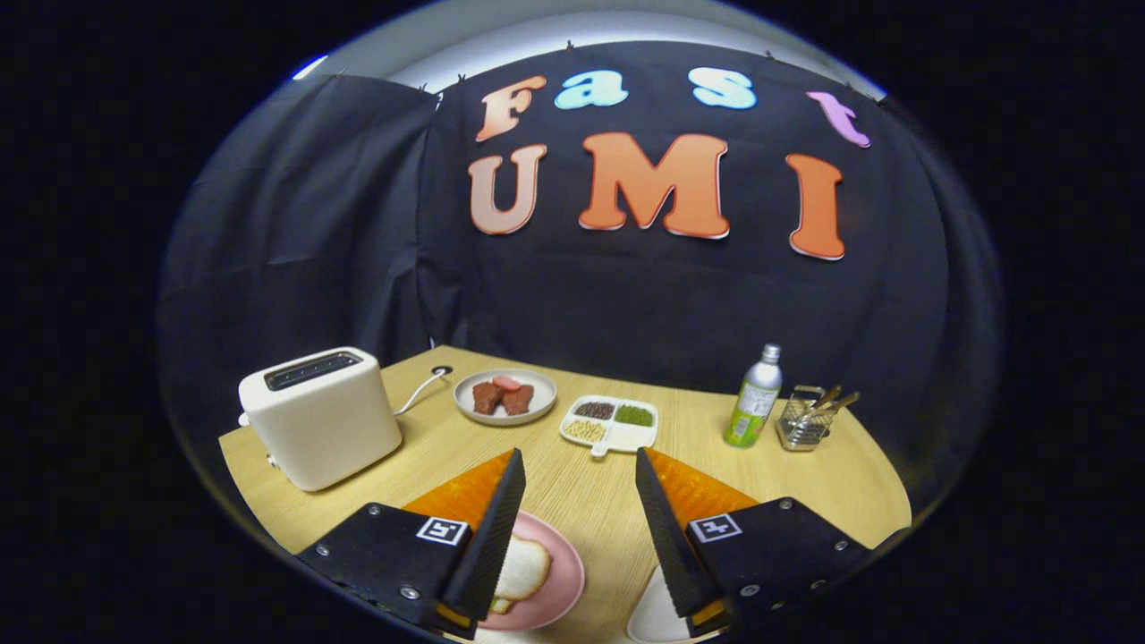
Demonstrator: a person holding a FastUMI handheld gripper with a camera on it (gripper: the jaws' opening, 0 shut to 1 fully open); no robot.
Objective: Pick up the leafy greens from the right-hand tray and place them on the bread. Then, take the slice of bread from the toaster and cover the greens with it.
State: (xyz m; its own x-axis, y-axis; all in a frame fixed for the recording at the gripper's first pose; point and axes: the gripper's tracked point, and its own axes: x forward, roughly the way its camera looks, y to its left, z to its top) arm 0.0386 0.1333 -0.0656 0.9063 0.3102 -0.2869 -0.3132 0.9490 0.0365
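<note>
Gripper (577,465) fingers spread apart, holding nothing, above a wooden table (572,501) bearing a toaster (320,416), black cloth behind.

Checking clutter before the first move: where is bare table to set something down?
Bare table runs ahead of the open tongs, up to the divided tray. It is crowded at the back, from toaster to bottle and utensil basket.
</note>
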